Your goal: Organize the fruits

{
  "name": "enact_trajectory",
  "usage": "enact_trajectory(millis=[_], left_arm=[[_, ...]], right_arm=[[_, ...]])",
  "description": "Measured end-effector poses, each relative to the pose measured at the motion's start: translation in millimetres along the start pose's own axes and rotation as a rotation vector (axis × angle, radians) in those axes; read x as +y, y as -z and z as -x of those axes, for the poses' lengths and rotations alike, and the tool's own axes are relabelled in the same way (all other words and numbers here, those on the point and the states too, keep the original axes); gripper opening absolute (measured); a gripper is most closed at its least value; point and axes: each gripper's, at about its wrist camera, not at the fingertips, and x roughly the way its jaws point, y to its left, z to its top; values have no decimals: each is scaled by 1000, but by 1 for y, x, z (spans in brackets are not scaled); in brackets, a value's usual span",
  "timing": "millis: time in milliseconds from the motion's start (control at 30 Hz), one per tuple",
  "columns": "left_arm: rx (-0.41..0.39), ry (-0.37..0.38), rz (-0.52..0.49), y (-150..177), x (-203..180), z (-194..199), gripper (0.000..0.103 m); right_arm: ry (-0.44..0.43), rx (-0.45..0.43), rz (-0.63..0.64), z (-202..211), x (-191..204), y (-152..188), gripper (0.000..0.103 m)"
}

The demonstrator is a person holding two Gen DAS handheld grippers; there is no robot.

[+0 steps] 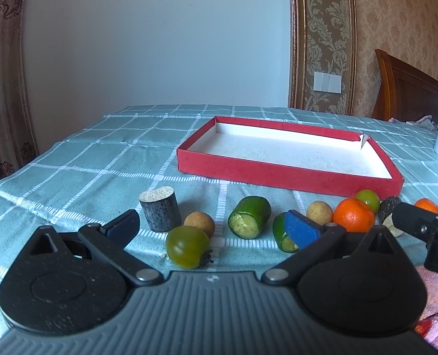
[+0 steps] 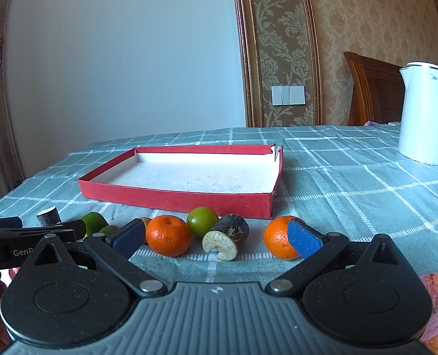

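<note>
A shallow red box with a white floor lies empty on the checked cloth. In front of it runs a row of fruit. My left gripper stands open over a dark green round fruit, a tan ball and a cut green piece; a dark sugarcane stub stands at their left. My right gripper is open too, with an orange, a green fruit and a lying sugarcane stub between its fingers. A second orange touches its right pad.
A white electric kettle stands at the back right of the table. Pink patterned cloth lies at the near right edge. A wooden headboard rises behind the table. Bare cloth stretches left of the box.
</note>
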Motion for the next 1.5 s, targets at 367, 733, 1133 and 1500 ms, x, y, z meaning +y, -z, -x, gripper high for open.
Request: enact_trajectory(millis=[367,733,1133,1500], left_arm=[[2,0,1,1,0,0,103],[1,0,2,1,0,0,103],[-1,-4,-12,3,-3,0,103],[42,7,15,1,3,-8,103]], right_arm=[[1,-3,-5,0,0,0,103],[-1,-5,-6,0,0,0,103],[-2,-3,-11,0,-1,1,103],[-11,24,-44,-3,-6,0,103]])
